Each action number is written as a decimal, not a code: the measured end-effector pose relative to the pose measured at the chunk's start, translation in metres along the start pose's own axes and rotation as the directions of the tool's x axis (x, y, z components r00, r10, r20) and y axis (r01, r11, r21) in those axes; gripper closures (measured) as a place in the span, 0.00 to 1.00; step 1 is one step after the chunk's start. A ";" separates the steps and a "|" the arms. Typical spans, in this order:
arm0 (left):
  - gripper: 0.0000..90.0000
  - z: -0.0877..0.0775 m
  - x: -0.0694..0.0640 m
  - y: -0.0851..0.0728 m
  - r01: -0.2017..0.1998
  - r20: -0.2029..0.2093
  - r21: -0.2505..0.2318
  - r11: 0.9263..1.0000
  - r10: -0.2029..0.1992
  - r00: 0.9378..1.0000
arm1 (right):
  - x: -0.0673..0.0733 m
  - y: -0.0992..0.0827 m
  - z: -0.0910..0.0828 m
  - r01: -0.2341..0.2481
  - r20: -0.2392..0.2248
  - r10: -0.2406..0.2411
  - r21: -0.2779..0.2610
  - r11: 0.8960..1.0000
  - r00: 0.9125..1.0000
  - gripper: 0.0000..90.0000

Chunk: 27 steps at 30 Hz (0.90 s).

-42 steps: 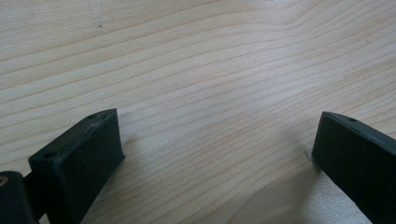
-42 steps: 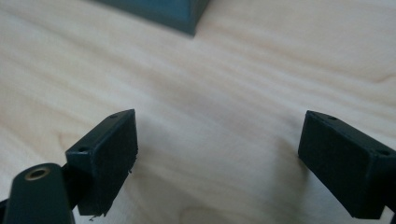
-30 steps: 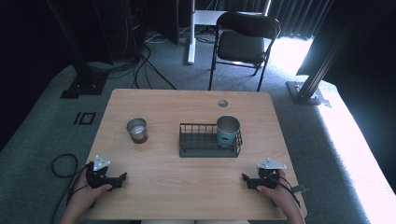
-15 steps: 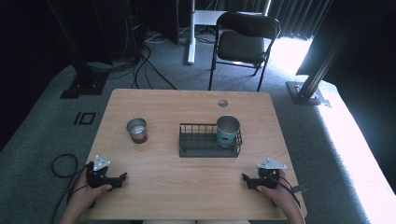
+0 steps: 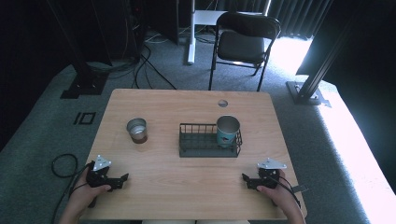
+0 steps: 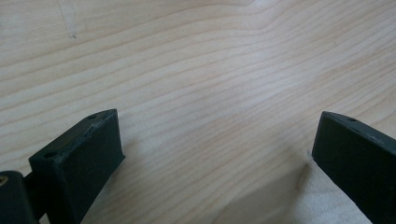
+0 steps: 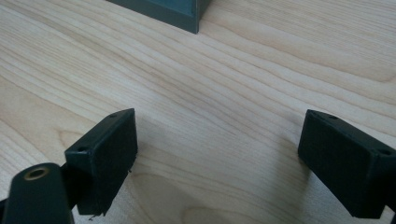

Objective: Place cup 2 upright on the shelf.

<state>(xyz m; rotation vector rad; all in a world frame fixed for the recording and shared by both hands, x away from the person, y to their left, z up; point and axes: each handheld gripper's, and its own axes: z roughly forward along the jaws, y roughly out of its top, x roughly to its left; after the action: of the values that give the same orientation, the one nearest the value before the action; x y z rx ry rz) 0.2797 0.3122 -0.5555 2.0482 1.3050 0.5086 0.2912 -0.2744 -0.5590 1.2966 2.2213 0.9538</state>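
Both grippers idle, jaws wide, nothing held: left gripper (image 5: 119,179) lower left, right gripper (image 5: 247,180) lower right. Teal cup (image 5: 227,130) in wire basket (image 5: 196,148), frame centre; steel cup (image 5: 137,130) left of it. Presumably cup work: approach level, grip mid-wall.

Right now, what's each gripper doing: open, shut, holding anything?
Left gripper: open, holding nothing, low over the table.
Right gripper: open, holding nothing, low over the table.

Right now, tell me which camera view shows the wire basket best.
The high view: the whole wire basket shows mid-table, with the teal cup standing in its right end. The right gripper view catches just a dark corner of its base at the top edge. The left gripper view looks at bare table.
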 end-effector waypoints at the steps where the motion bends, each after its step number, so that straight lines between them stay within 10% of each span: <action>1: 0.03 0.001 0.000 0.001 0.004 -0.001 -0.002 1.000 -0.004 1.000 | 0.000 0.000 0.000 0.000 0.000 0.000 0.000 1.000 1.000 0.13; 27: 0.03 0.016 0.005 0.040 0.008 -0.001 -0.074 0.997 -0.008 1.000 | 0.000 0.000 0.000 0.000 0.000 0.000 0.001 1.000 1.000 0.13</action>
<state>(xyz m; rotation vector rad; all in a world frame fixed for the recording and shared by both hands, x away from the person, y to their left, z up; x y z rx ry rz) 0.3179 0.2999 -0.5391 1.9822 1.2755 0.5461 0.2912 -0.2745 -0.5589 1.2968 2.2223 0.9526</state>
